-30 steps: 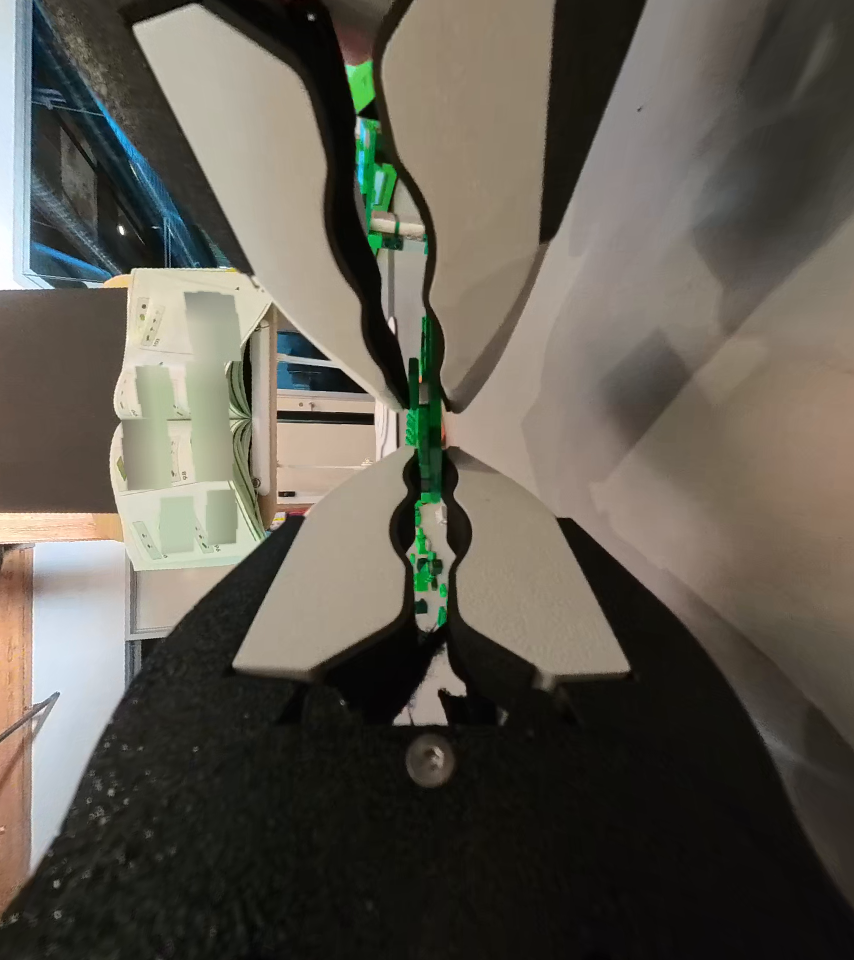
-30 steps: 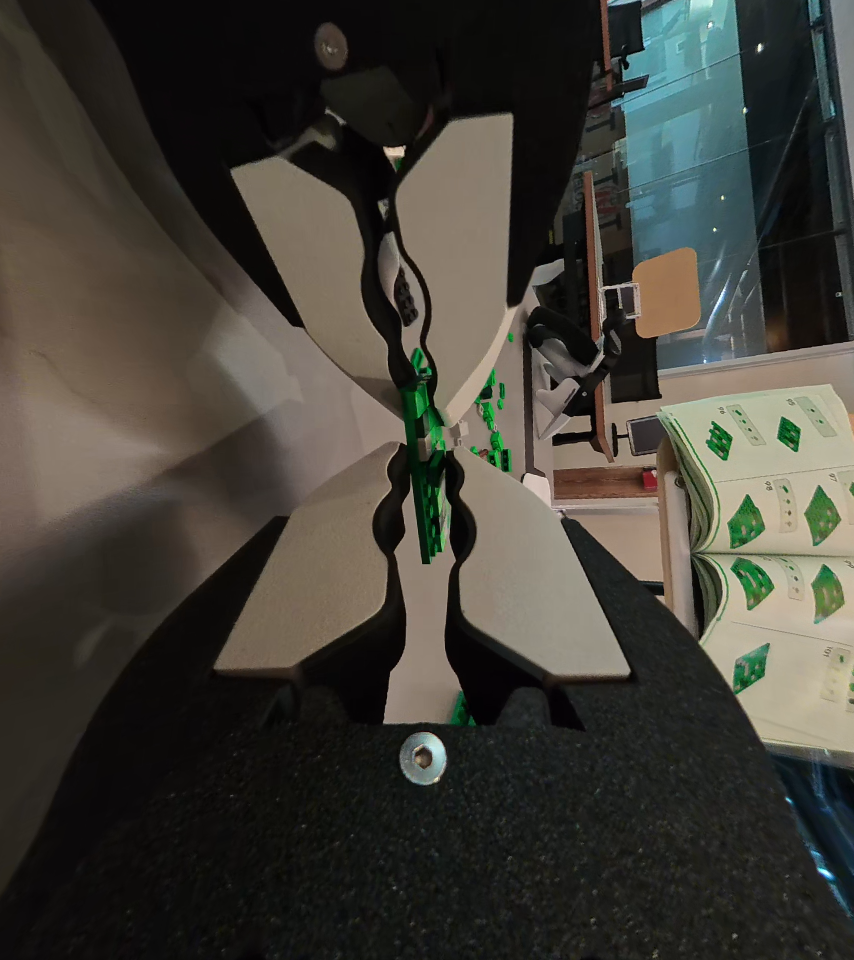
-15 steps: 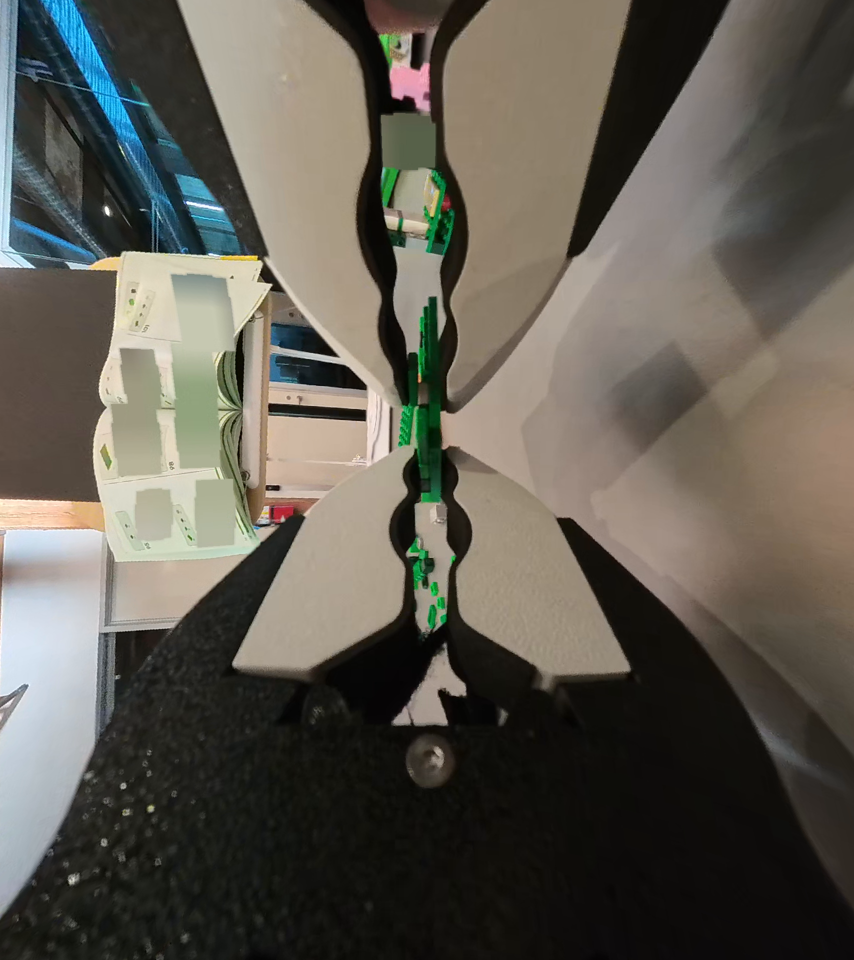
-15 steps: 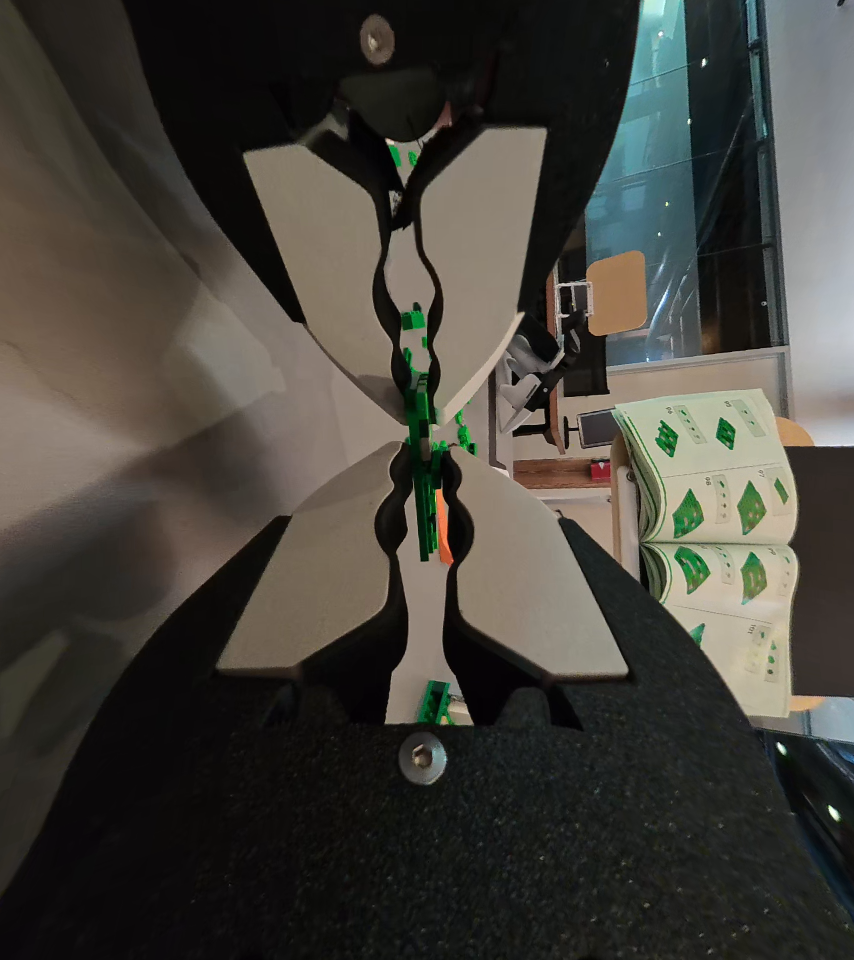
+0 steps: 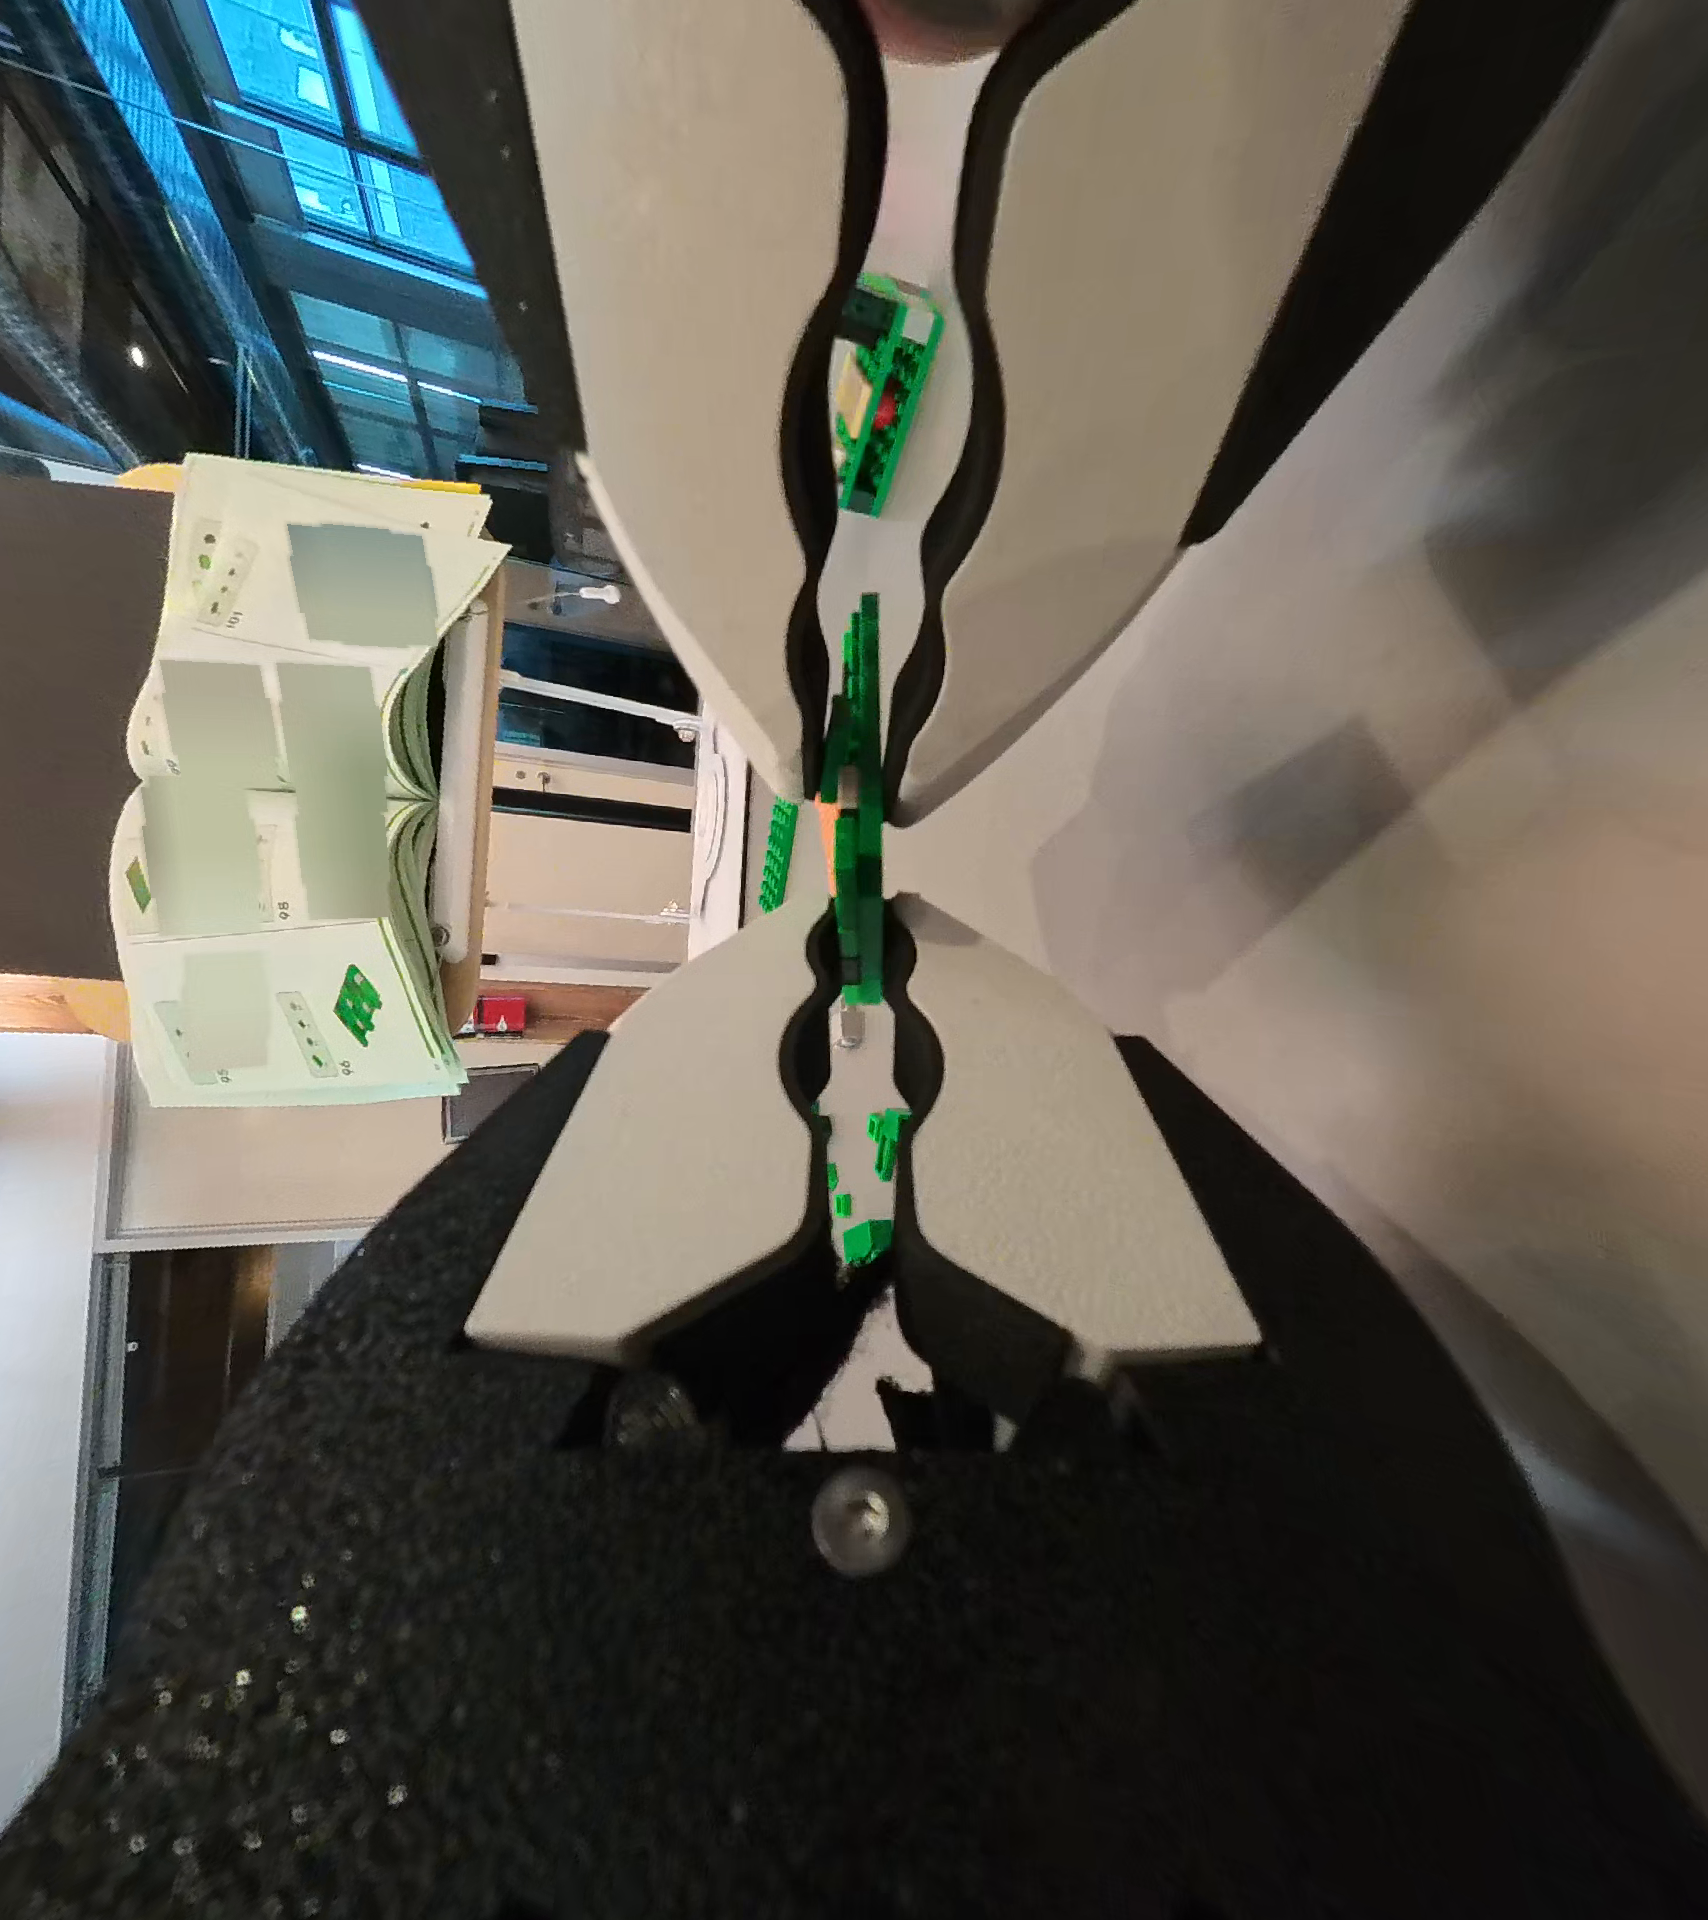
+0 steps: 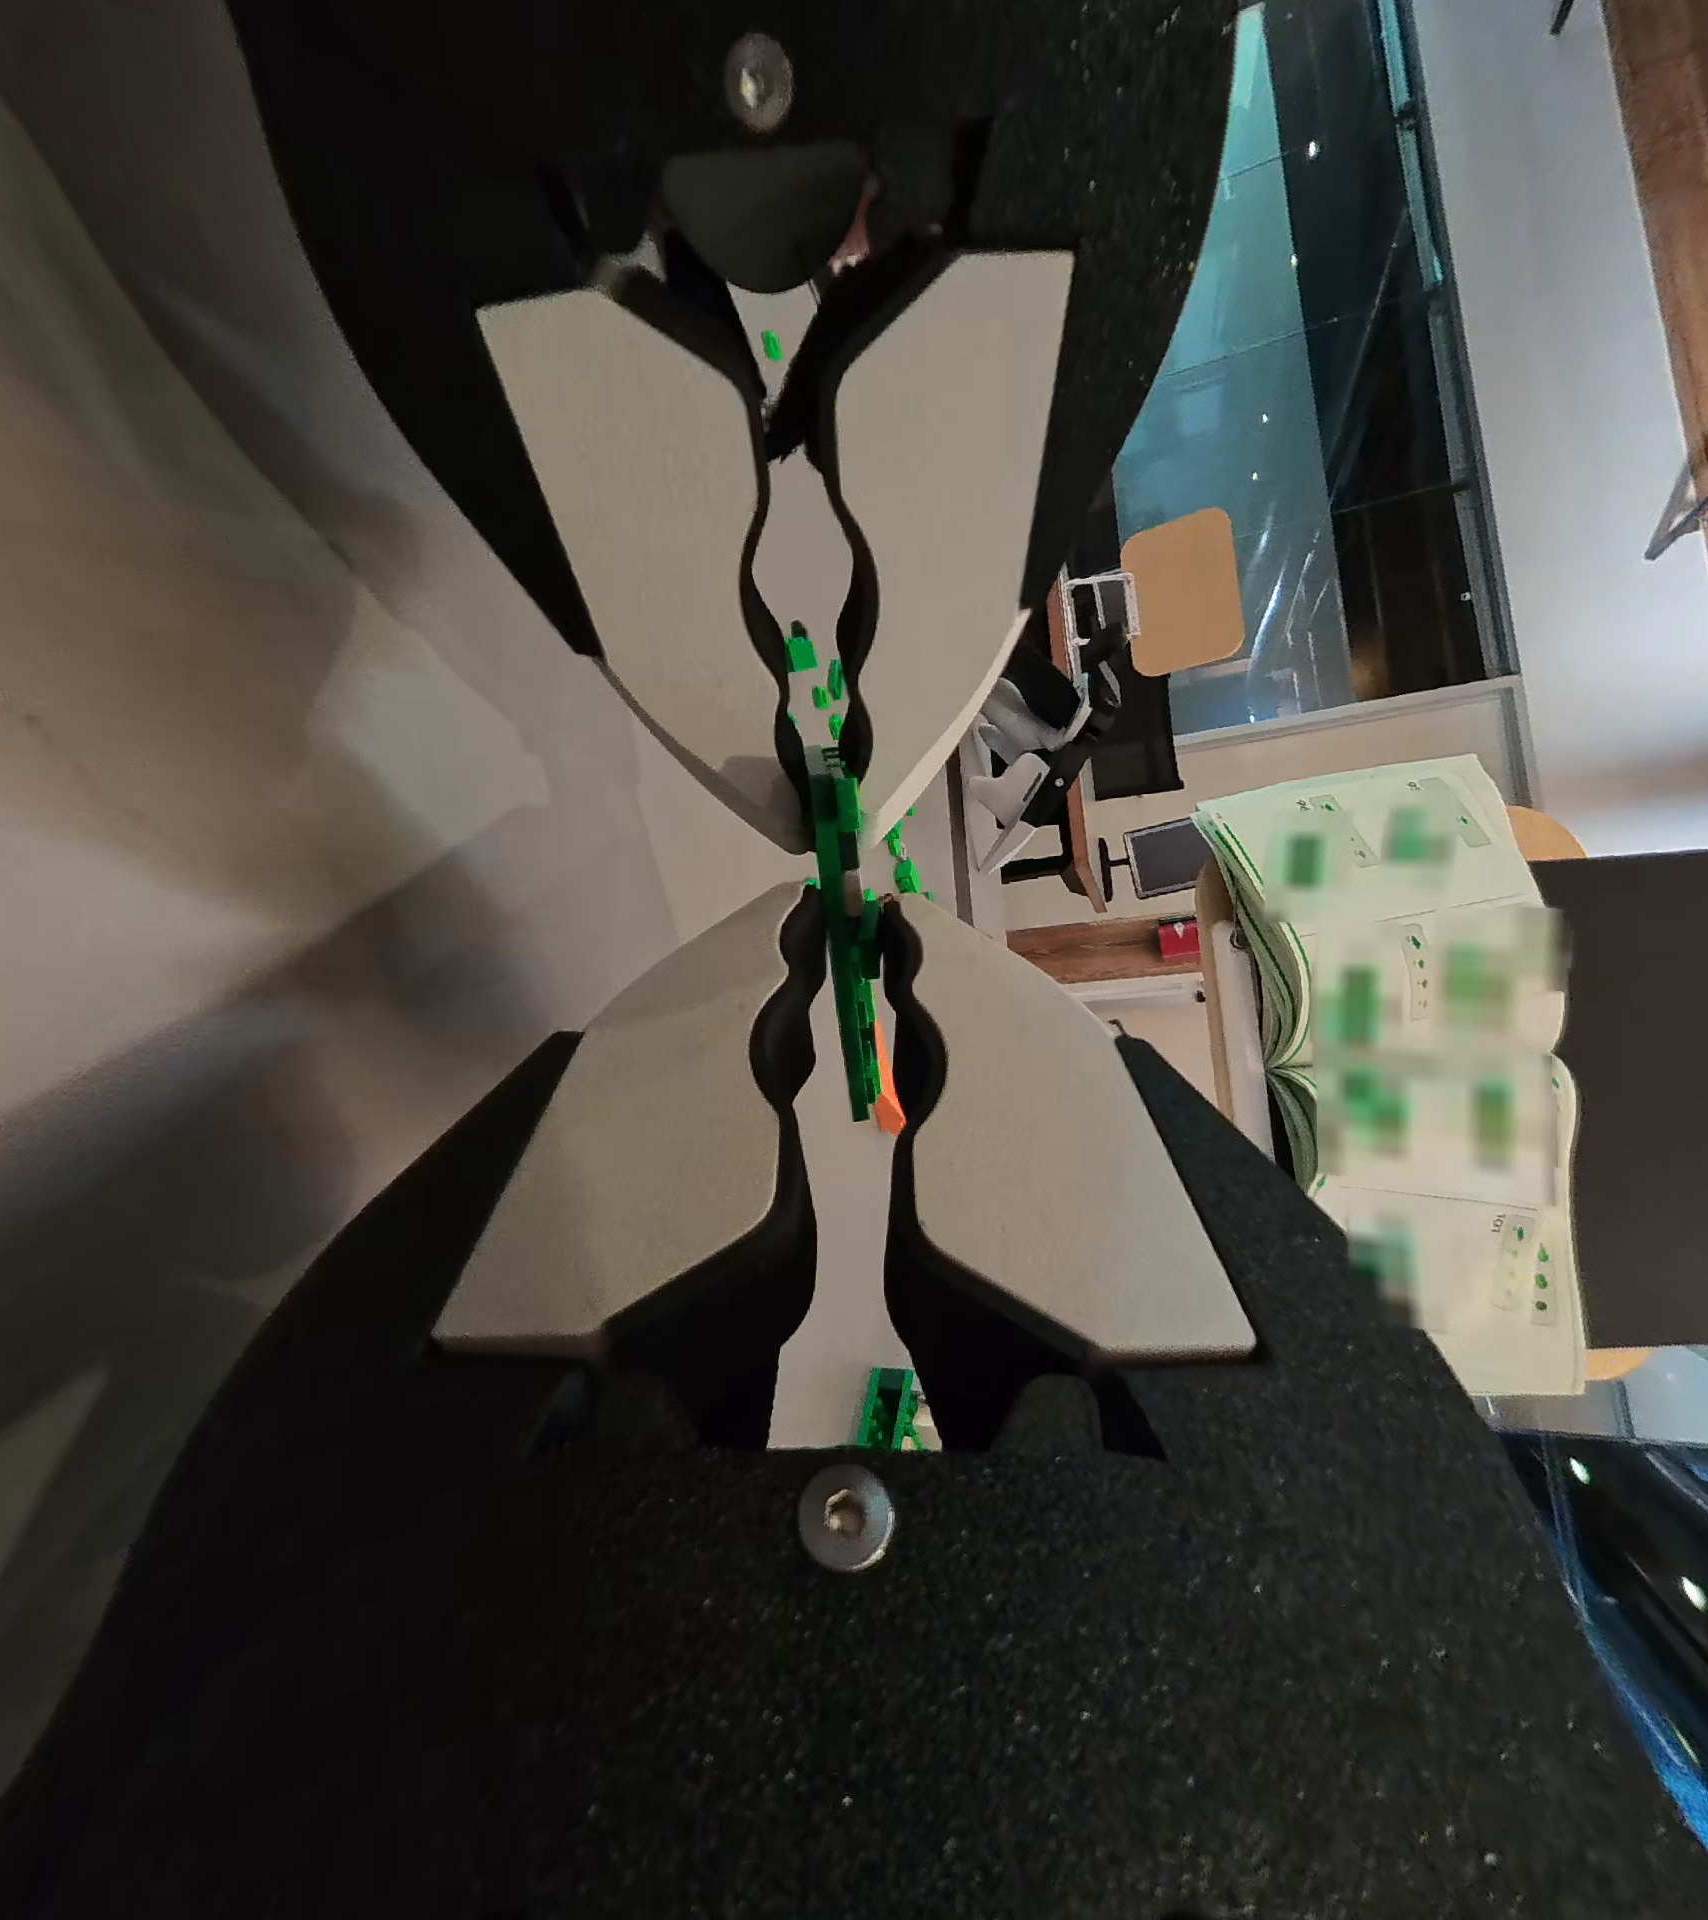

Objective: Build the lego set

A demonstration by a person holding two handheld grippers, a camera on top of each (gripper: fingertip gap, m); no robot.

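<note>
An office: a desk with a monitor (image 6: 1156,857), office chair (image 6: 1047,717) and glass partitions (image 6: 1328,436).

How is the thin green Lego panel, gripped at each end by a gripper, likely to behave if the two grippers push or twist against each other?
The green Lego panel looks like thin stacked plates seen edge-on, so it is probably stiff but may split at its seams. The left gripper and right gripper pinch it only near their tips, so twisting might lever it loose. The orange piece on one face could pop off.

Grey wavy-edged claw (image 5: 855,914) fingers, black grainy body.
</note>
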